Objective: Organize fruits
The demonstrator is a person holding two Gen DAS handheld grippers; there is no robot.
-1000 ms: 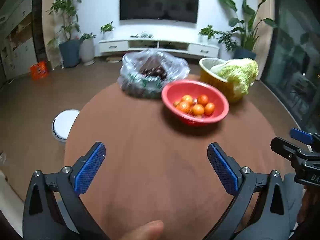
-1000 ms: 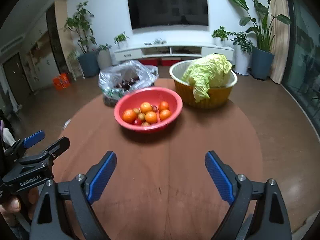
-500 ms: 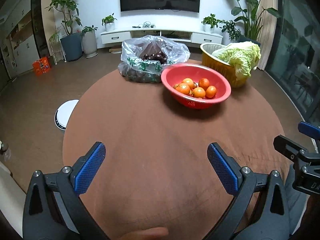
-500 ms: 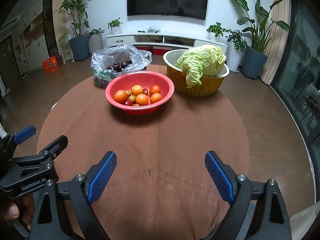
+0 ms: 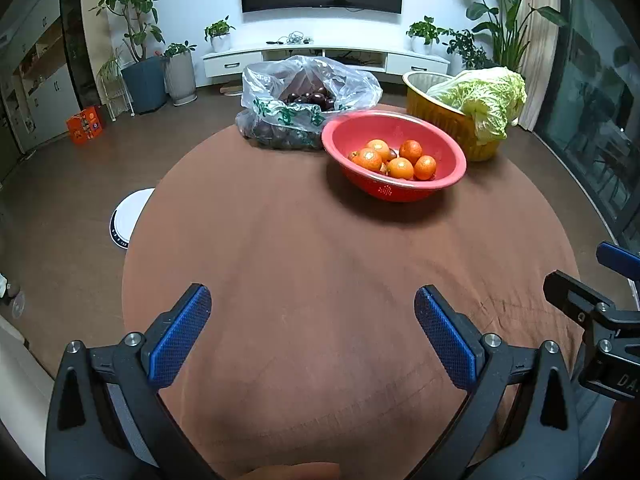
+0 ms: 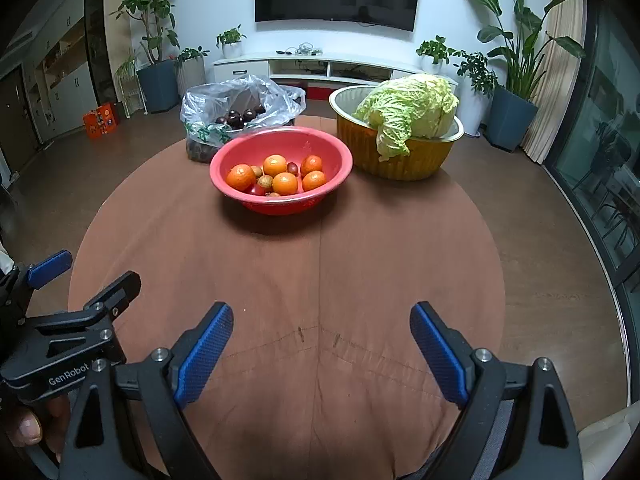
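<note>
A red bowl [image 5: 448, 148] [image 6: 320, 142] holds several oranges [image 5: 400, 168] [image 6: 285, 183] and small brownish and dark fruits at the far side of the round brown table [image 5: 320, 280] [image 6: 320, 272]. A clear plastic bag [image 5: 304, 96] [image 6: 240, 108] of dark fruits lies behind it to the left. My left gripper [image 5: 312, 320] is open and empty above the table's near part. My right gripper [image 6: 320, 336] is open and empty, beside the left one, also over the near part.
A yellow metal basin [image 5: 440, 112] [image 6: 400, 160] with a napa cabbage [image 5: 488, 96] [image 6: 412, 108] stands right of the red bowl. A white round device [image 5: 130, 216] sits on the floor left of the table. Potted plants and a TV stand line the far wall.
Both grippers have tilted and risen a little, so the table and bowls sit lower in view. Both jaws stayed open. Nothing on the table moved.
</note>
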